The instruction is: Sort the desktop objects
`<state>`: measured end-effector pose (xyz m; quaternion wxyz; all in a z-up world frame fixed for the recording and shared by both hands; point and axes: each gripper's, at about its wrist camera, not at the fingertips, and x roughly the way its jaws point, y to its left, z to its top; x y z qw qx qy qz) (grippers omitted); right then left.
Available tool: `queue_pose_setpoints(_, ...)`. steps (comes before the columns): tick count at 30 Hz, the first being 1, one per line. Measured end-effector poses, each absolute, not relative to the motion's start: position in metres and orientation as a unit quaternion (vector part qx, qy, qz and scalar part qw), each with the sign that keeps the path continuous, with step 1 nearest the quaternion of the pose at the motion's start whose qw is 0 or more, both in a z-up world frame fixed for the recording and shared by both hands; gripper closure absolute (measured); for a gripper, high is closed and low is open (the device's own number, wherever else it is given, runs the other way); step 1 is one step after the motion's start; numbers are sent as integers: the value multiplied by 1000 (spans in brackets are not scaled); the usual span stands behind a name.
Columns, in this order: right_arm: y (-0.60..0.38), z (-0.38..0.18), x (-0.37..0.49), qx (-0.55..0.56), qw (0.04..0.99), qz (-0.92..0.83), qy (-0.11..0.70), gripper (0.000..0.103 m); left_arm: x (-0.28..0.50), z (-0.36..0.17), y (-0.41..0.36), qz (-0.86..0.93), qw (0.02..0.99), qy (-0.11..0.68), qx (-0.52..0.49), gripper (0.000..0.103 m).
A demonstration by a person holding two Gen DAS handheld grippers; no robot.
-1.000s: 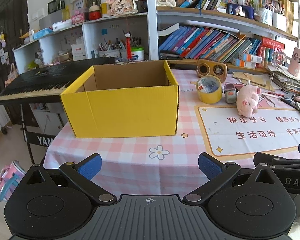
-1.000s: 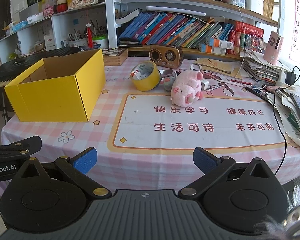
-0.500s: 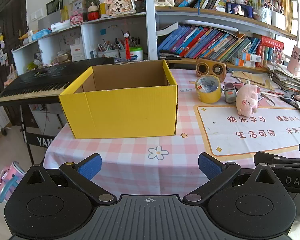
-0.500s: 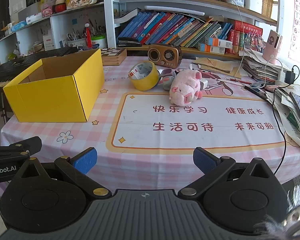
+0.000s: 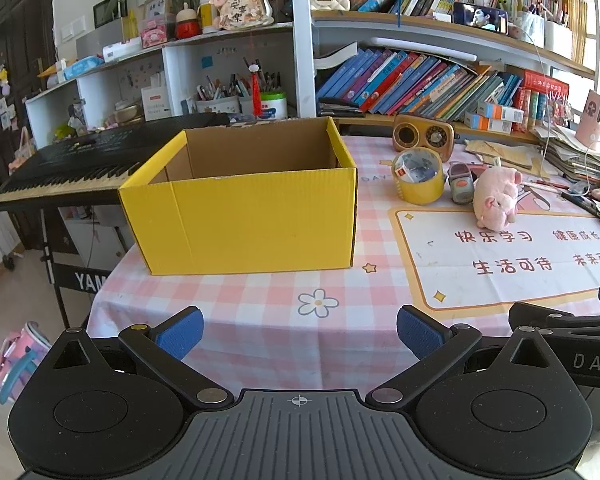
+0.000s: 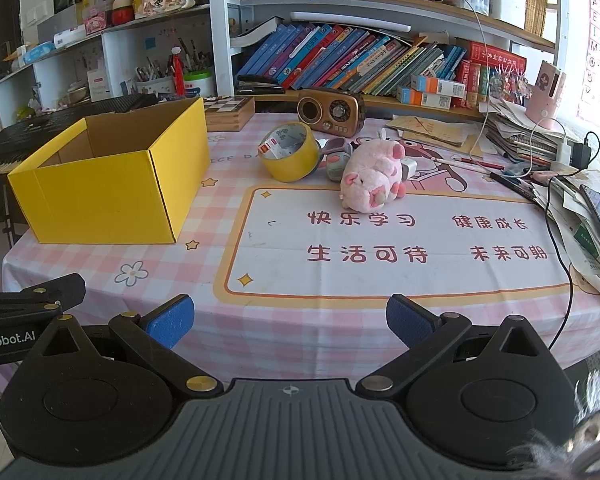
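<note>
At the far left a black electronic keyboard (image 5: 80,164) stands off the table's edge, behind the open yellow cardboard box (image 5: 244,216), which sits upright on the pink checked tablecloth (image 5: 260,296) and shows only bare brown walls inside. Right of the box lies a roll of yellow tape (image 6: 290,158) tilted on its side, with a small grey toy car (image 6: 336,160) just beside it and a pink plush pig (image 6: 374,180) touching the car, lying at the top edge of the printed desk mat (image 6: 400,280). Behind them stands a wooden retro radio (image 6: 332,110). The left gripper (image 5: 298,332) hovers near the table's front edge with its jaws spread wide, holding nothing; the right gripper (image 6: 288,320) hangs likewise, wide apart and empty.
</note>
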<state>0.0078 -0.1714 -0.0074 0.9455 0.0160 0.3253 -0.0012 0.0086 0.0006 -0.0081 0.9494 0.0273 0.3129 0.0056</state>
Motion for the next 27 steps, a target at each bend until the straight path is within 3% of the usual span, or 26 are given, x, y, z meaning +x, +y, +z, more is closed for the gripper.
queue_pose_setpoints(27, -172, -9, 8, 16, 945, -1, 325, 0, 7, -11, 5, 6, 949, 315, 28, 0)
